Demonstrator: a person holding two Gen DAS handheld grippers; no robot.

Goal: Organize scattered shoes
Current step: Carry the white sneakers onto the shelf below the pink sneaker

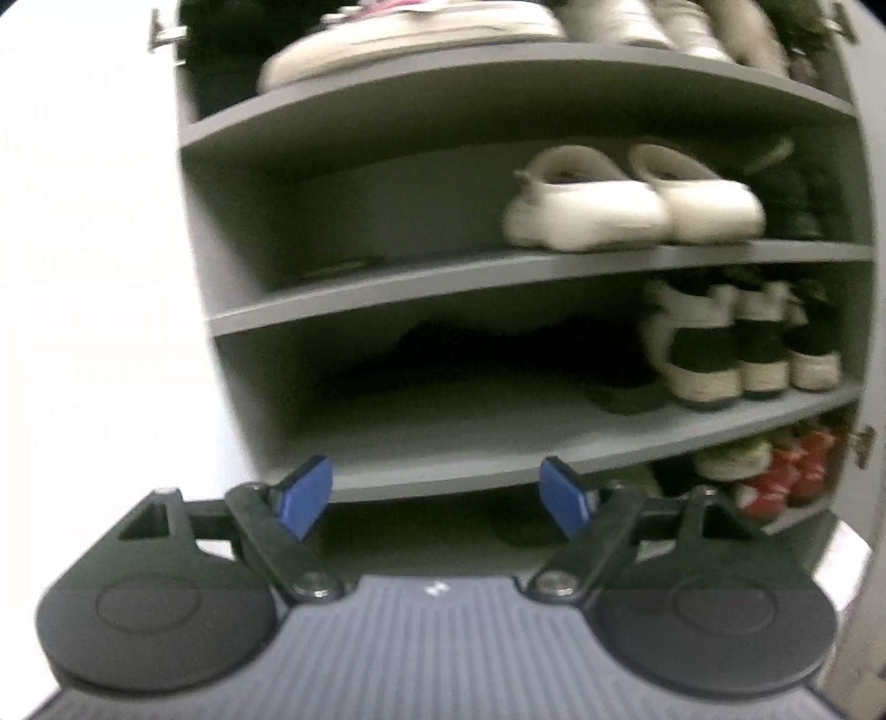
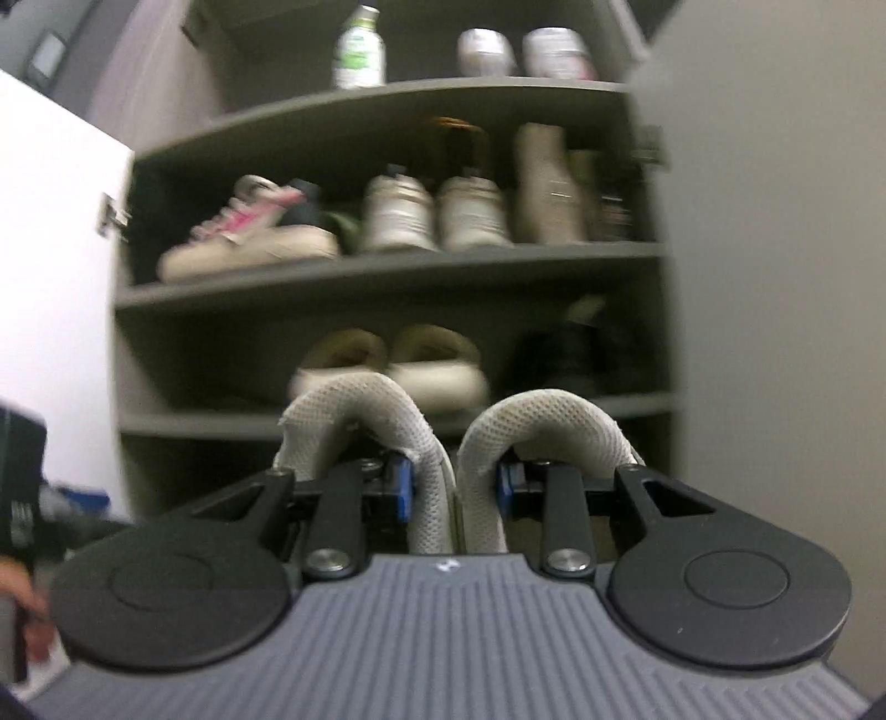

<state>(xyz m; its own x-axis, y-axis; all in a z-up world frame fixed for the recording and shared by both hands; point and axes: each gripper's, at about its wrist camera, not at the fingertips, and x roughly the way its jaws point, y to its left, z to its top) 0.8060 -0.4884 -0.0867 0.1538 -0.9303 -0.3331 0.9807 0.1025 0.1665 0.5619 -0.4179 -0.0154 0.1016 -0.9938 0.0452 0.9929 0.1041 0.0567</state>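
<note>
My right gripper is shut on a pair of white mesh shoes, pinching their two inner collars together between the blue pads; the heel openings arch up on either side. It points level at the open grey shoe cabinet. In the left wrist view my left gripper stands open with nothing between its blue fingertips, facing the cabinet's lower shelves. The left half of the middle shelves there is bare.
White clogs, black-and-white sneakers and red shoes fill the shelves' right side. A pink-laced sneaker and beige shoes sit higher, a bottle on top. White doors flank the cabinet. A hand shows at the left edge.
</note>
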